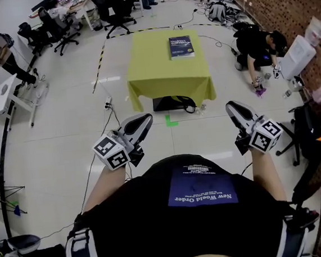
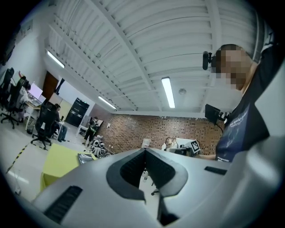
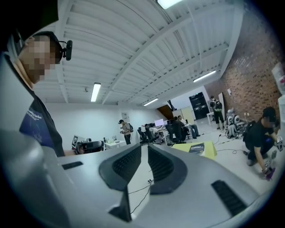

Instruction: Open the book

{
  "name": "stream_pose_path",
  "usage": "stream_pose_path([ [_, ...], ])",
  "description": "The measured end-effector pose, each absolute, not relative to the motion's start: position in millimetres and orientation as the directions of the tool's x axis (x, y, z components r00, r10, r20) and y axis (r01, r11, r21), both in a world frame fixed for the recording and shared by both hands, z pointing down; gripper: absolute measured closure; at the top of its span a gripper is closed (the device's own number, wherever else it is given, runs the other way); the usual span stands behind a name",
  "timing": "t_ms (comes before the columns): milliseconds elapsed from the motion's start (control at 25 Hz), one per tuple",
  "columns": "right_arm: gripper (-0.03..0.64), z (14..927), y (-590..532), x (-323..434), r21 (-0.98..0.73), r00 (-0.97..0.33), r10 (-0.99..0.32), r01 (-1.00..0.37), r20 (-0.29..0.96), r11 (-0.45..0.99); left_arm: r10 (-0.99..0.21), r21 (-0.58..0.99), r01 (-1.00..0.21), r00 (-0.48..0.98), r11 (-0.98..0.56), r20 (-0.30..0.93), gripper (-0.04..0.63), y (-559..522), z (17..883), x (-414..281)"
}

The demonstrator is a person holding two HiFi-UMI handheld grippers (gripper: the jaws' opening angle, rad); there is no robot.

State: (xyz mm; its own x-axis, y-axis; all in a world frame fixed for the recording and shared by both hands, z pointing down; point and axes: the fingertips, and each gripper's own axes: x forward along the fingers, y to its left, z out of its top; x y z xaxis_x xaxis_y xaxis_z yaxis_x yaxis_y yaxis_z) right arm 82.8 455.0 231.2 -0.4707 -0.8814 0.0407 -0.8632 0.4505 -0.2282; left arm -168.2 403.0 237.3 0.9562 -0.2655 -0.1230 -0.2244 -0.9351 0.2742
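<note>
A dark blue book [image 1: 181,46] lies closed on the far right part of a table with a yellow cloth [image 1: 155,69]. It also shows small in the right gripper view, book [image 3: 196,148], and in the left gripper view, book [image 2: 87,158]. Both grippers hang in the air close to my body, well short of the table. My left gripper [image 1: 144,120] has its jaws meeting at the tips and holds nothing, as its own view confirms for the left gripper [image 2: 144,151]. My right gripper [image 1: 230,107] is shut too, with only a thin slit between the jaws of the right gripper [image 3: 144,147], and is empty.
A black bag [image 1: 175,103] lies under the table's near side, with a green tape mark [image 1: 171,120] on the floor in front. A person [image 1: 257,45] crouches right of the table by the brick wall. Office chairs [image 1: 55,28] and desks stand at far left; cables cross the floor.
</note>
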Motion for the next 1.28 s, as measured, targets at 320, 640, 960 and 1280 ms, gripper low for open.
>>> stream_pose_path([
  [320, 0.591, 234, 351, 52, -0.249, -0.404, -0.914, -0.889, 0.033, 0.384, -0.219, 0.280, -0.184, 0.971, -0.942, -0.099, 0.594, 292, 244, -207],
  [640, 0.591, 254, 278, 96, -0.266, -0.411, -0.910, -0.885, 0.063, 0.382, -0.248, 0.323, -0.212, 0.966, -0.922, -0.073, 0.594, 220, 262, -170],
  [960, 0.626, 244, 181, 203, -0.269, -0.521, -0.853, -0.826, 0.031, 0.495, -0.373, 0.342, -0.327, 0.925, -0.881, -0.076, 0.594, 145, 243, -69],
  [1280, 0.626, 250, 86, 249, -0.293, -0.603, -0.797, -0.767, 0.026, 0.571, -0.424, 0.331, -0.389, 0.905, -0.860, -0.036, 0.594, 90, 243, -13],
])
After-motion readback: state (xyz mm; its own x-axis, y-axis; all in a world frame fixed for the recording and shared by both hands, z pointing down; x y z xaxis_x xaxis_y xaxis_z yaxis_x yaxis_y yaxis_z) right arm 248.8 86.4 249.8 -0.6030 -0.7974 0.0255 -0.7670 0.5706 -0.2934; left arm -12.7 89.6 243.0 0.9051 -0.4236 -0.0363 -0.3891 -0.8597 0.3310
